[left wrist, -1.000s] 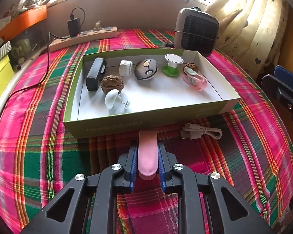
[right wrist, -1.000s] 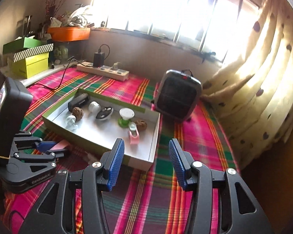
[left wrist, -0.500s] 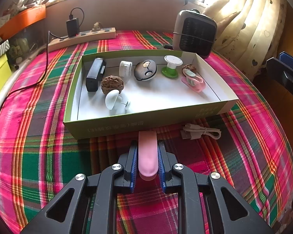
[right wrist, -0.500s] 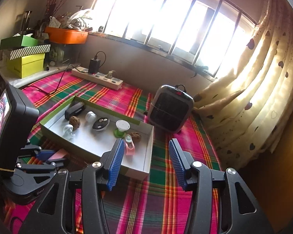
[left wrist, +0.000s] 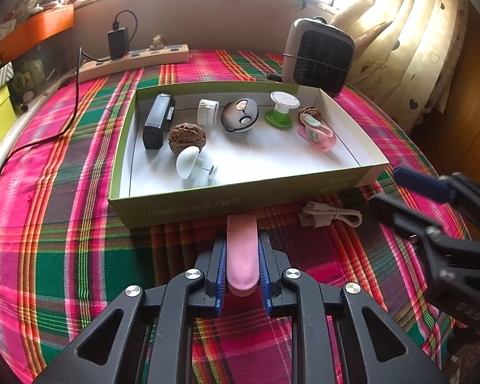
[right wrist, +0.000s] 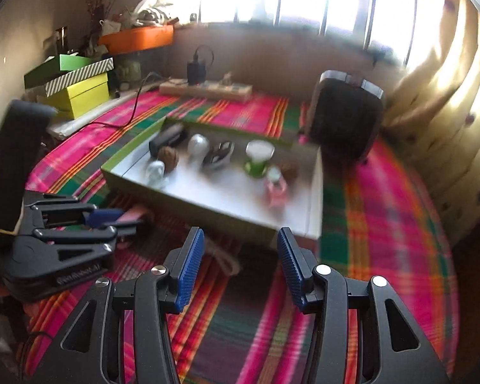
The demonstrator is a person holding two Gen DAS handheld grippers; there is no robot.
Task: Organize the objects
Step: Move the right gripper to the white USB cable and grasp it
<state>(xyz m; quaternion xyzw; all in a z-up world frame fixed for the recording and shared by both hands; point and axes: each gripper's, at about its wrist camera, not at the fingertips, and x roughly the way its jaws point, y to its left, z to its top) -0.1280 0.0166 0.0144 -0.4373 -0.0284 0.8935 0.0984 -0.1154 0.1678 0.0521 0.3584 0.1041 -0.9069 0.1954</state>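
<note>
My left gripper (left wrist: 241, 246) is shut on a flat pink bar (left wrist: 242, 252), held just in front of the near wall of a shallow green-and-white box (left wrist: 240, 206). The box holds several small items: a black device (left wrist: 158, 120), a walnut (left wrist: 187, 137), a white mushroom-shaped piece (left wrist: 188, 161), a grey round case (left wrist: 240, 115), a green-and-white spool (left wrist: 281, 108) and a pink clip (left wrist: 316, 132). A coiled beige cable (left wrist: 329, 217) lies on the cloth right of the pink bar. My right gripper (right wrist: 240, 252) is open and empty, low over the cloth near the cable (right wrist: 222, 256).
A plaid cloth (left wrist: 64, 224) covers the table. A small heater (left wrist: 318, 56) stands behind the box at the right. A power strip with a charger (left wrist: 134, 57) lies at the back. Stacked boxes (right wrist: 76, 86) sit at the far left. Curtains (left wrist: 409, 32) hang at the right.
My right gripper has dropped and swung in toward the box's near right corner, now showing in the left wrist view. My left gripper still holds the pink bar in the same place.
</note>
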